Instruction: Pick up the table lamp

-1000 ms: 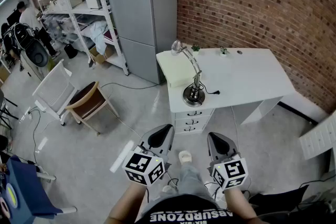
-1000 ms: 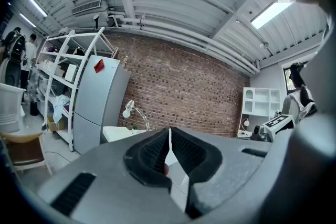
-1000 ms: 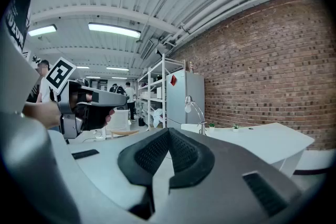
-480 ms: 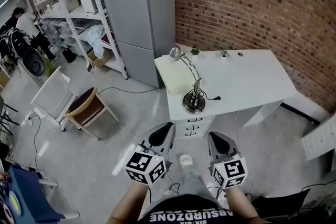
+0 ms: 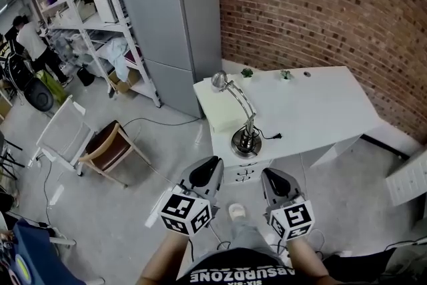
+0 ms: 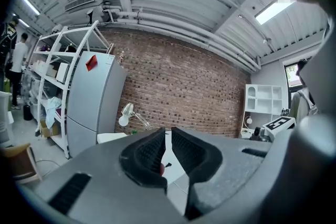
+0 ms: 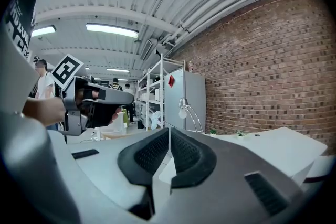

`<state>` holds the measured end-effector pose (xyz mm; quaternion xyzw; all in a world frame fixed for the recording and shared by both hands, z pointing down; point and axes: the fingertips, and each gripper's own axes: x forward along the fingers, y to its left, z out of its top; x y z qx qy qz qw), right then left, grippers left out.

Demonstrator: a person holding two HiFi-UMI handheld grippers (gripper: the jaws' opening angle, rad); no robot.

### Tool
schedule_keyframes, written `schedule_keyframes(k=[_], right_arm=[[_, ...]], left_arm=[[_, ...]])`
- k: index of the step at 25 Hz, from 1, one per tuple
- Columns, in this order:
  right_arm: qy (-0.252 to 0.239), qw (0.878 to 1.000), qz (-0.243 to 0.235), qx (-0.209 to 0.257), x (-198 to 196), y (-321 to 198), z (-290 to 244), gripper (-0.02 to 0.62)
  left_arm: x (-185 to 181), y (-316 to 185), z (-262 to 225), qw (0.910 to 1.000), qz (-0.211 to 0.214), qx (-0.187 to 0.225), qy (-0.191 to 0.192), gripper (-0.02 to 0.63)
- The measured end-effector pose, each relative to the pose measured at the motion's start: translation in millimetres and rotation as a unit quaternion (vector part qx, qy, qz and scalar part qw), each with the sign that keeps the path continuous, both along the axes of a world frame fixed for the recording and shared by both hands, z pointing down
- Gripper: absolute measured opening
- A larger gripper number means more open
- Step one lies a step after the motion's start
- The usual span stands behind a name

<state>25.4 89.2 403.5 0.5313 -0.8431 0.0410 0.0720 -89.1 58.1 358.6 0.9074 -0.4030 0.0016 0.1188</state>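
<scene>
Tools first: left tool has jaws almost together, thin slit only, nothing between. Right tool has jaws pressed together, empty. Both side by side, low, pointing 12 o'clock, well apart from bench. Silver metal table lamp with round base upright at 12 o'clock from tools, on white bench near its 7 o'clock corner. Curved arm leans toward 11 o'clock, just beside pale-yellow flat pad. Tall grey refrigerator at 11 o'clock, red brick wall behind bench.
</scene>
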Motion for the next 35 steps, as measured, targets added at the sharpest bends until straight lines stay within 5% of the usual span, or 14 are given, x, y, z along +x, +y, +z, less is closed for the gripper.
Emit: schedule_keyframes(k=[5, 15, 35], right_arm=[[-0.002, 1.0, -0.004, -0.007, 4.4, -26.7, 6.7, 0.011], [0.0, 0.999, -0.02, -0.043, 12.5, -75.7, 24.7, 0.137], [0.012, 0.995, -0.065, -0.07, 35.0, -150.3, 42.9, 0.184]], left_arm=[[3.9, -31.8, 4.3, 1.0, -0.007, 0.002, -0.001, 0.044], [15.5, -79.7, 10.6, 0.9999, 0.005, -0.011, -0.008, 0.173], [41.5, -173.0, 22.2, 0.9985, -0.01, -0.048, 0.023, 0.19]])
